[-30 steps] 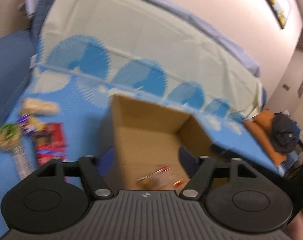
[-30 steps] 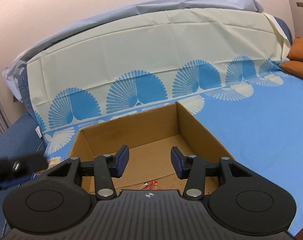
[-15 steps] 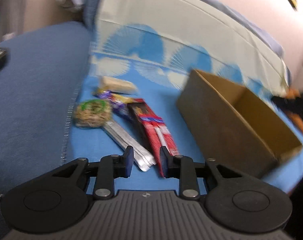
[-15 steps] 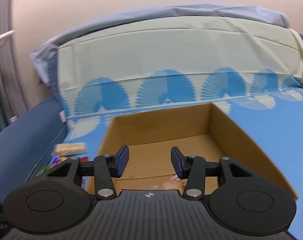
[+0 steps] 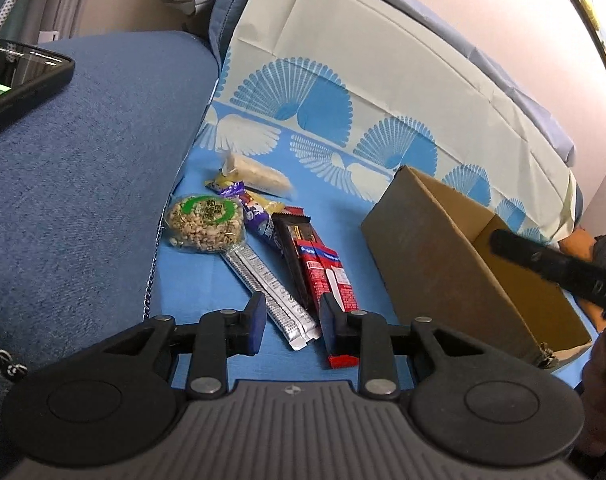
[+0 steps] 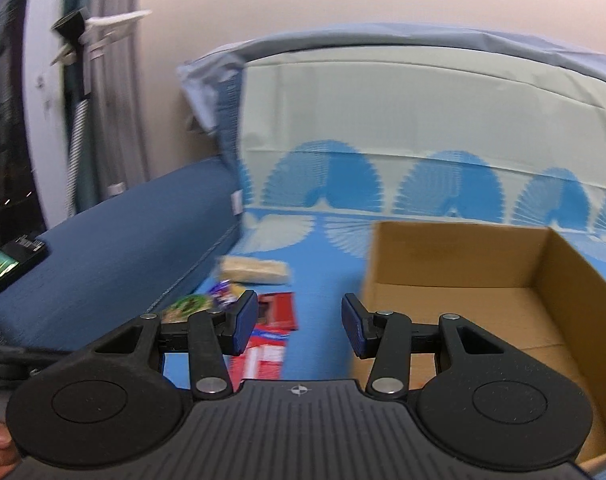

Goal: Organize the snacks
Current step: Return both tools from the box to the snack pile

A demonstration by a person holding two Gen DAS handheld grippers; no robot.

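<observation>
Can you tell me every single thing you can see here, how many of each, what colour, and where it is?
Cardboard box: one, brown, open, on the blue cloth right of the snacks.
Round nut snack: one, clear wrap with a green label, leftmost in the pile.
Silver packet: one, long, reaching from the nut snack toward the left gripper.
Red and black packet: one, long, right of the silver one.
Purple wrapper: one, under the others.
Pale bar: one, cream, farthest back.
Phone: one, black, screen lit, on the blue cushion at left.
Patterned cloth: one, blue with white fans, under everything.
Left gripper: one, black, blue pads, over the near end of the silver packet.
Right gripper: one, black, empty.
</observation>
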